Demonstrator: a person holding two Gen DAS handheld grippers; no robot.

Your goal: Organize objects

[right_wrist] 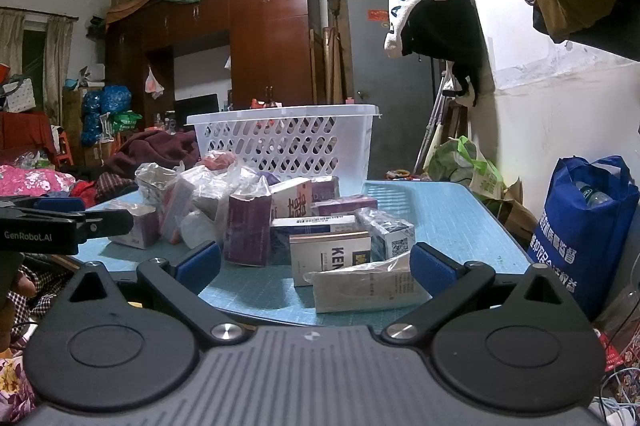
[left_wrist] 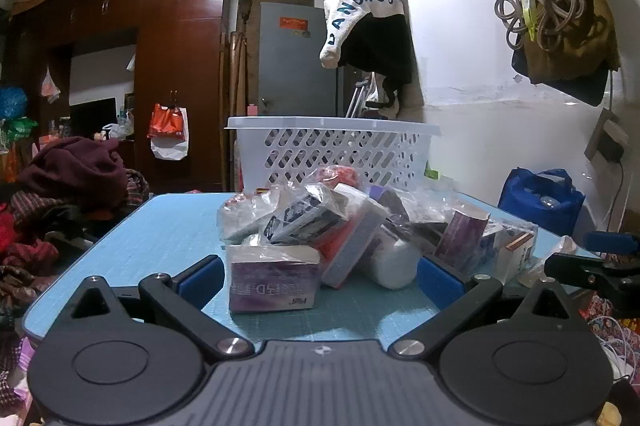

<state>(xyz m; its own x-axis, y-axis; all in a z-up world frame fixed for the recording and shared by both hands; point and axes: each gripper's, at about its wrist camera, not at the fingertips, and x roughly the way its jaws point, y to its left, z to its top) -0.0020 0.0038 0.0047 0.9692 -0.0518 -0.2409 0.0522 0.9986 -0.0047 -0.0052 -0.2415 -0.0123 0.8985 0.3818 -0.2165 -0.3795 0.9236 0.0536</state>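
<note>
Boxes [left_wrist: 274, 280] heaped at frame centre on the table [left_wrist: 160, 226] before the basket [left_wrist: 332, 150] look light, rigid, some film-slippery; grip flat sides with left gripper [left_wrist: 318, 276] and right gripper [right_wrist: 316, 270], both wide, empty.

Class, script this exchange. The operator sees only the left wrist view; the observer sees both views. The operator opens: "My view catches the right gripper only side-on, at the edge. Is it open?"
Observer: Yes. The right gripper is open, jaws spread wide, holding nothing.
Operator: What lies nearest it?
Observer: A white plastic-wrapped packet, flat on the blue mat between the open fingers, nearer the right one. A white box lettered KEN stands just behind it.
</note>
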